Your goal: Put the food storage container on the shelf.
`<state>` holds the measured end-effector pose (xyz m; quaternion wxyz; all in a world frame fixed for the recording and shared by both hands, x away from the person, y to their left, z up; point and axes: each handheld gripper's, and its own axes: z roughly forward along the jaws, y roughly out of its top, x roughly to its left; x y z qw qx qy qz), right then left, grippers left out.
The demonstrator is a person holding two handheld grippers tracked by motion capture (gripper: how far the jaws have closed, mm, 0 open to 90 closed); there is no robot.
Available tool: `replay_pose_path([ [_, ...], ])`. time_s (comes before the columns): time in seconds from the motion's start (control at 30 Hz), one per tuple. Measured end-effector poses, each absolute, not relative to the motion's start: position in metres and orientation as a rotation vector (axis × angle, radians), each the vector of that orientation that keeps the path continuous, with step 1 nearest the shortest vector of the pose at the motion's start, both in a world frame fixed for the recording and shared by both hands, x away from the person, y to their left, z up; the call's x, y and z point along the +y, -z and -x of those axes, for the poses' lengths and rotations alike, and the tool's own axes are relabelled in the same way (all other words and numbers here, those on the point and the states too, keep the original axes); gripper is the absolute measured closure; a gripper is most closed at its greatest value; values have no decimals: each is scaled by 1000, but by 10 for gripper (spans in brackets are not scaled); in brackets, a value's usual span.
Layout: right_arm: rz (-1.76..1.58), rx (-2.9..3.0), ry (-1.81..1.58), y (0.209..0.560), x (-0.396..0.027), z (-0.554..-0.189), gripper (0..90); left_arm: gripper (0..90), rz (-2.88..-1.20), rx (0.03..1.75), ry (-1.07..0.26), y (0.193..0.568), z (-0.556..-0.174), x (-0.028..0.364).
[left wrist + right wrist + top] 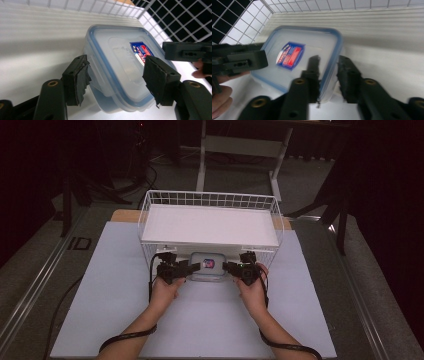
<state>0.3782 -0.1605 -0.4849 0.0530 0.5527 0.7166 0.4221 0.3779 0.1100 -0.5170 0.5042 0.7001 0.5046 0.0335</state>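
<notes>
Container point(207, 266) sits on the white board point(200, 320) at the near edge of the wire basket point(210, 200), tucked under the basket's front, right between my two grippers; it's a clear plastic box with a blue-rimmed lid point(117, 57) and a red-and-blue label point(141, 51) on top; in the left gripper view it lies tilted across the picture, lid up, label toward the far corner.

Left gripper point(186, 268) comes in from the left side of the box; its pads stand apart, one at the box's near side wall point(75, 82), the other over the lid near the label point(160, 80); the box's corner lies between them, and I see clear gaps, so nothing clamped there.

Right gripper point(231, 267) comes in from the opposite side; in the right gripper view one finger point(313, 72) lies on top of the lid, the other point(348, 75) at the outside of the box's wall, the blue rim running between the two; pads look pressed onto that edge, so I read it as clamped on the container's rim.

Each gripper view also shows the other gripper's black body beyond the box, with a bit of the person's fingers point(220, 95) beside it.

High view: both hands point(167, 287) close together at the board's middle, forearms entering from the bottom, cables trailing back; basket's white shelf point(210, 225) above the box; board rests on a grey floor-level surface, table legs point(202, 155) behind.
</notes>
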Motion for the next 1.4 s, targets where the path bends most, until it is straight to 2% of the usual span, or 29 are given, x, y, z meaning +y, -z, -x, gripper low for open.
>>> replay_pose_path([
  [0.3, -1604, 2150, -1309, 489, -159, -377, 645, 377, -1675, 1225, -129, 515, -370, 107],
  [0.47, -1452, 2159, -1339, 484, -161, -364, 578, 377, -1709, 1170, -178, 509, -357, 108],
  [0.63, -1391, 2160, -1356, 477, -158, -347, 579, 376, -1703, 1106, -211, 494, -344, 111],
  [0.77, -1346, 2210, -1394, 475, -151, -331, 579, 348, -1693, 1087, -206, 486, -332, 115],
  [0.83, -1334, 2237, -1406, 477, -148, -324, 584, 275, -1688, 1049, -185, 485, -324, 119],
  [1.0, -1339, 2280, -1390, 490, -140, -312, 668, 169, -1647, 1055, -159, 484, -305, 131],
  [1.1, -1340, 2292, -1358, 494, -137, -313, 752, 110, -1641, 1042, -210, 481, -291, 141],
  [1.17, -1328, 2314, -1313, 496, -133, -314, 842, 22, -1653, 1035, -218, 481, -288, 143],
  [1.2, -1328, 2314, -1313, 496, -133, -314, 842, 21, -1663, 1034, -219, 482, -286, 145],
  [1.27, -1313, 2332, -1266, 498, -129, -314, 898, 21, -1677, 1031, -235, 485, -280, 148],
  [1.4, -1293, 2349, -1213, 503, -124, -317, 900, 21, -1701, 1028, -241, 491, -272, 152],
])
